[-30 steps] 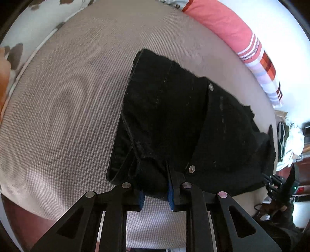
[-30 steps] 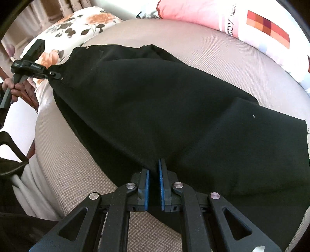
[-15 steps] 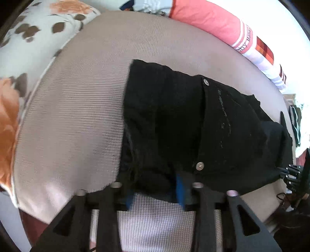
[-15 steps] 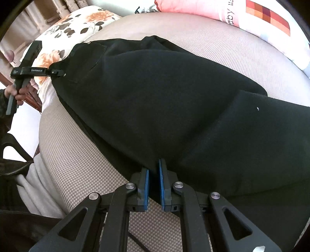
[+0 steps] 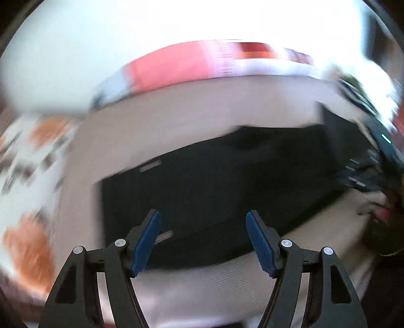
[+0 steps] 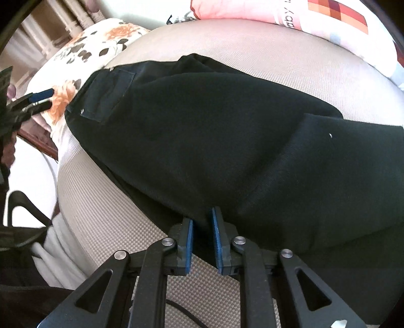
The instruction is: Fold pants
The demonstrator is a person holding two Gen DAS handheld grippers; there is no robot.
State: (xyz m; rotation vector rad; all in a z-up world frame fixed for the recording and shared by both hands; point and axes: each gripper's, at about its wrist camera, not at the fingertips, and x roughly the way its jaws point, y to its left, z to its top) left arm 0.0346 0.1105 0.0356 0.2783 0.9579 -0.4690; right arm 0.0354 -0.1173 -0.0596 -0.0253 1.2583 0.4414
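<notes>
Black pants lie folded lengthwise on a beige cushion. Their waist end with a back pocket lies at the far left. My right gripper has its blue pads close together on the pants' near edge. In the blurred left wrist view the pants lie flat ahead. My left gripper is open and empty above their near edge. The left gripper also shows in the right wrist view, off the waist corner.
A pink and white pillow lies at the back. A floral pillow lies at the far left. The cushion's near edge drops to a white cloth and dark items at lower left.
My left gripper has opened and let go of the waist, then swung away fast, so its view is blurred. The pants' waist now rests on the cushion. My right gripper still holds the edge.
</notes>
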